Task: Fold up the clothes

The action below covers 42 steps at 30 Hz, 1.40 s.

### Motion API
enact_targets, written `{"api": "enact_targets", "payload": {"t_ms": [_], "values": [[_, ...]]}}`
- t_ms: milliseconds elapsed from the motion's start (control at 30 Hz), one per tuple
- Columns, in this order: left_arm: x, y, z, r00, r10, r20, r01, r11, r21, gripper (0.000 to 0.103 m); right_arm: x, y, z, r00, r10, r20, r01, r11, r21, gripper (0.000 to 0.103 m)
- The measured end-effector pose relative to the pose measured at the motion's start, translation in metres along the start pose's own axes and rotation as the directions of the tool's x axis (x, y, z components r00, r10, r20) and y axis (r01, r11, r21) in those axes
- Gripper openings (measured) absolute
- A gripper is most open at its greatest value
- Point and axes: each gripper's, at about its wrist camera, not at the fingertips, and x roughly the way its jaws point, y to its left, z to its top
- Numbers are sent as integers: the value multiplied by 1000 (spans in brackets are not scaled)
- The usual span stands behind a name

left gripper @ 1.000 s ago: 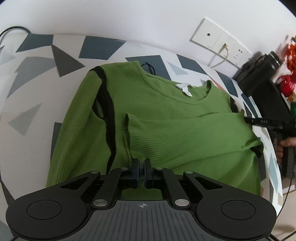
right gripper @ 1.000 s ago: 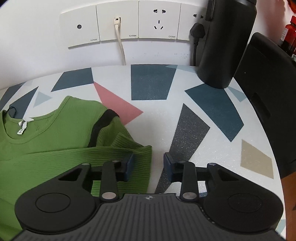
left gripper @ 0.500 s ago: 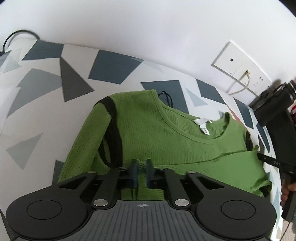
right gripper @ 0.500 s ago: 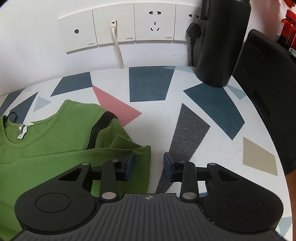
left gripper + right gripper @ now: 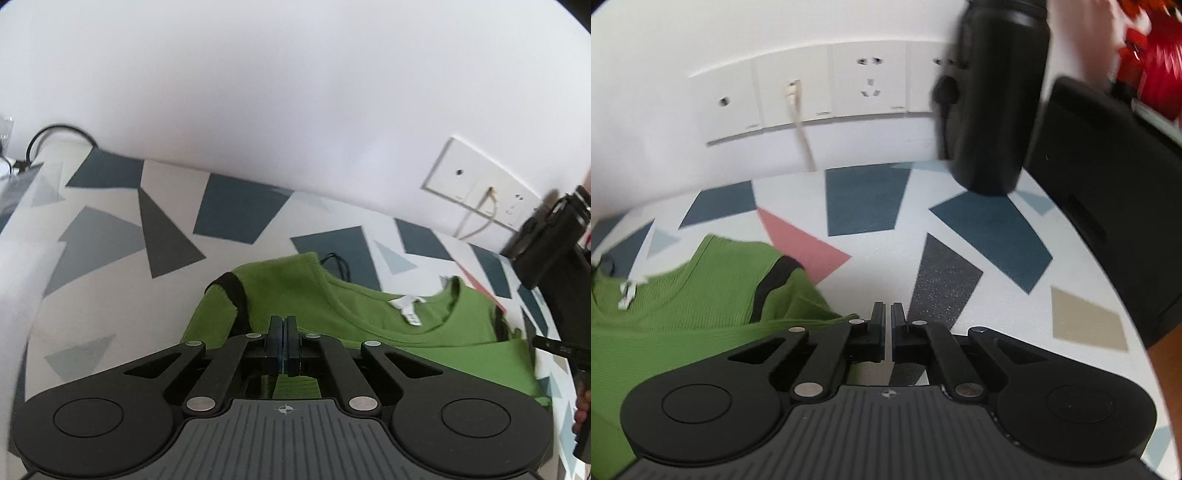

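A green ribbed long-sleeved shirt [image 5: 369,314] with black shoulder bands lies flat on the patterned table [image 5: 110,236], one sleeve folded across its chest. My left gripper [image 5: 283,332] sits over the shirt's left side by the black band. Its pads are pressed together and green cloth shows directly beneath them. In the right wrist view the shirt [image 5: 683,314] fills the lower left. My right gripper [image 5: 888,317] is at the shirt's right edge and its jaws are closing, down to a thin slit. The cloth edge meets the left finger [image 5: 877,325], and no cloth shows in the slit.
A black bottle [image 5: 997,96] and a black box [image 5: 1108,206] stand at the back right. Wall sockets [image 5: 827,92] with a white cable [image 5: 799,125] line the wall. A hand [image 5: 580,410] holds the other gripper at the right edge of the left wrist view.
The left jaws came fully together and the left view tilted up, so the shirt sits lower in frame. The right jaws went from wide apart to nearly together beside the shirt's edge.
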Motion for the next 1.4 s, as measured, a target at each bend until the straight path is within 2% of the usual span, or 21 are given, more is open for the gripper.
{"api": "enact_targets", "payload": {"t_ms": [267,333,467,567,600,633,733,967,1033,1067,1133,1267,1400], "values": [[21,2,-10,998,54,-15,-53,998,43,0,11,-9,-6,991,127,-41,-121,983,138,13],[23,1,-11,998,61,-12,-61,996,61,0,11,-13,-6,988,149,-35,-140,973,185,21],[25,-1,-11,997,72,-2,-71,994,89,0,10,-22,-3,988,156,4,-151,951,268,29],[28,-4,-12,996,84,-3,-83,990,116,0,12,-15,7,984,176,10,-175,963,203,30],[29,-5,-12,996,88,-4,-86,988,126,0,12,-12,11,983,185,9,-183,967,175,34],[30,-7,-13,996,92,-4,-90,987,135,0,12,-8,13,981,196,4,-194,971,142,43],[32,-11,-14,995,104,-3,-102,978,179,1,13,6,17,973,229,-27,-228,973,26,49],[34,-8,-12,996,90,-15,-86,980,178,1,19,22,17,974,200,-102,-210,972,-104,47],[34,-8,-12,996,90,-15,-86,980,180,1,21,25,16,976,178,-127,-195,972,-134,27],[34,-8,-12,996,90,-15,-86,980,180,1,21,25,16,977,167,-130,-185,972,-143,25],[34,-8,-13,996,89,-14,-84,979,186,1,19,23,18,981,149,-122,-165,978,-131,10],[34,-8,-14,996,89,-11,-85,977,196,1,18,16,24,996,24,-85,-32,995,-90,4],[32,-8,-15,996,89,-5,-86,978,191,2,23,12,22,997,-8,-79,2,997,-77,4]]}}
